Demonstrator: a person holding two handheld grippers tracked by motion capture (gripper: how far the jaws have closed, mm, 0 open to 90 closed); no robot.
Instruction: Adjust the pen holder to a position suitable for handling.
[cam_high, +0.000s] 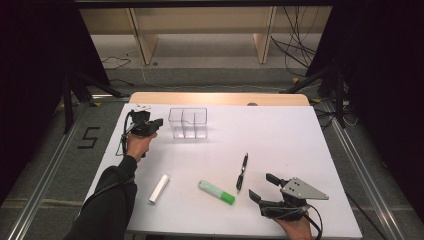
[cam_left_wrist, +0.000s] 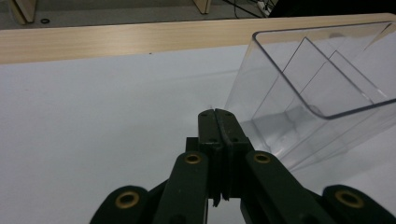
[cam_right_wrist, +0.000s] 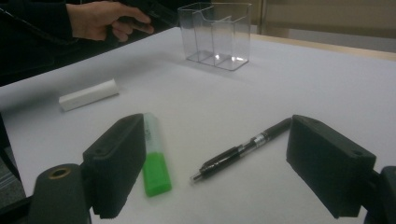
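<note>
A clear plastic organizer box (cam_high: 188, 122) with several compartments stands at the back of the white table (cam_high: 280, 135). My left gripper (cam_high: 159, 122) is shut with nothing in it, just left of the box (cam_left_wrist: 317, 93), jaws pressed together (cam_left_wrist: 215, 114). My right gripper (cam_high: 264, 187) stands open near the front right edge. Between its jaws in the right gripper view lie a black pen (cam_right_wrist: 243, 148) and a green highlighter (cam_right_wrist: 155, 154). The pen (cam_high: 242, 171) and highlighter (cam_high: 216, 192) rest on the table in front of it. A white stick-shaped eraser (cam_high: 159, 188) lies at the front left.
A wooden strip (cam_high: 220, 98) runs along the table's far edge. Beyond it are a wooden shelf frame (cam_high: 145, 35), cables (cam_high: 295, 45) on the floor and black stands at both sides. The person's left sleeve (cam_high: 107, 200) comes in at the lower left.
</note>
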